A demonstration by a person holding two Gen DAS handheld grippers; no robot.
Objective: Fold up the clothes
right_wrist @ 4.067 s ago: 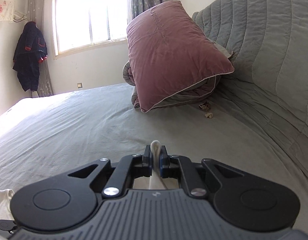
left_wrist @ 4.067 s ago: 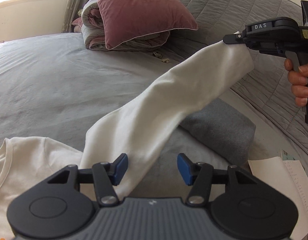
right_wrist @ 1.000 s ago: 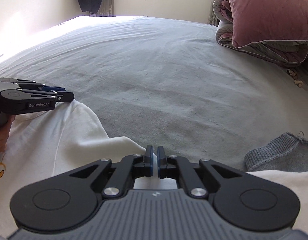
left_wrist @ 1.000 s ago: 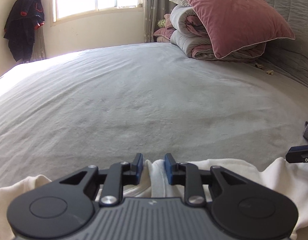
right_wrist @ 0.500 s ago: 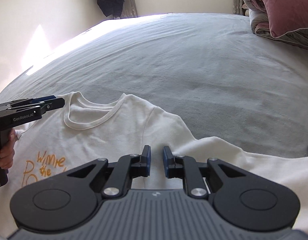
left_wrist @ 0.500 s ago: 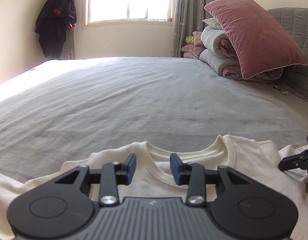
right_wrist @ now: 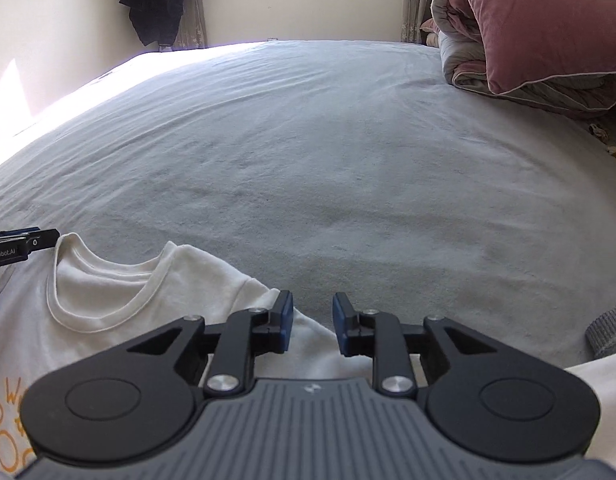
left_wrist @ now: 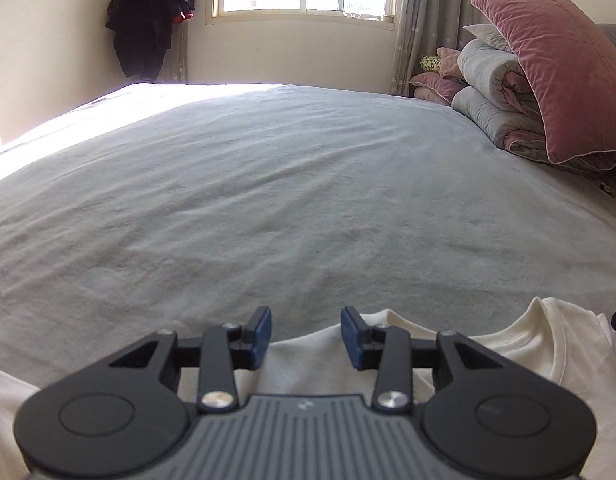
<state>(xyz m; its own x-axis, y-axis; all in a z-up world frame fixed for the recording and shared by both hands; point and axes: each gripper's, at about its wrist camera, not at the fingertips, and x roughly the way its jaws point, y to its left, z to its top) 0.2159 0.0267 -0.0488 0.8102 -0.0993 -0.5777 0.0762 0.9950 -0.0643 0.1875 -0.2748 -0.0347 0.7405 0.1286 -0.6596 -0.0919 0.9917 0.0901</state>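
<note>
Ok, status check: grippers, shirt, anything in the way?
Left gripper and right gripper open, jaws just opened, gripping nothing. White shirt flat on bed, collar up. Grey garment at right edge, clear.

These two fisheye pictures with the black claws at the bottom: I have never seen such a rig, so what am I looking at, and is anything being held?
No robot here: a person carries a hand-held two-finger gripper in each hand, each with a camera looking along its fingers. One picture is from the left gripper, the other from the right gripper. Both have just been opening, and their blue pads press on nothing, so nothing is held. Below them a white T-shirt with orange lettering lies spread on the grey bed, collar toward the window. A pink pillow rests on rolled bedding at the right. A grey knit garment peeks in at the right edge.
</note>
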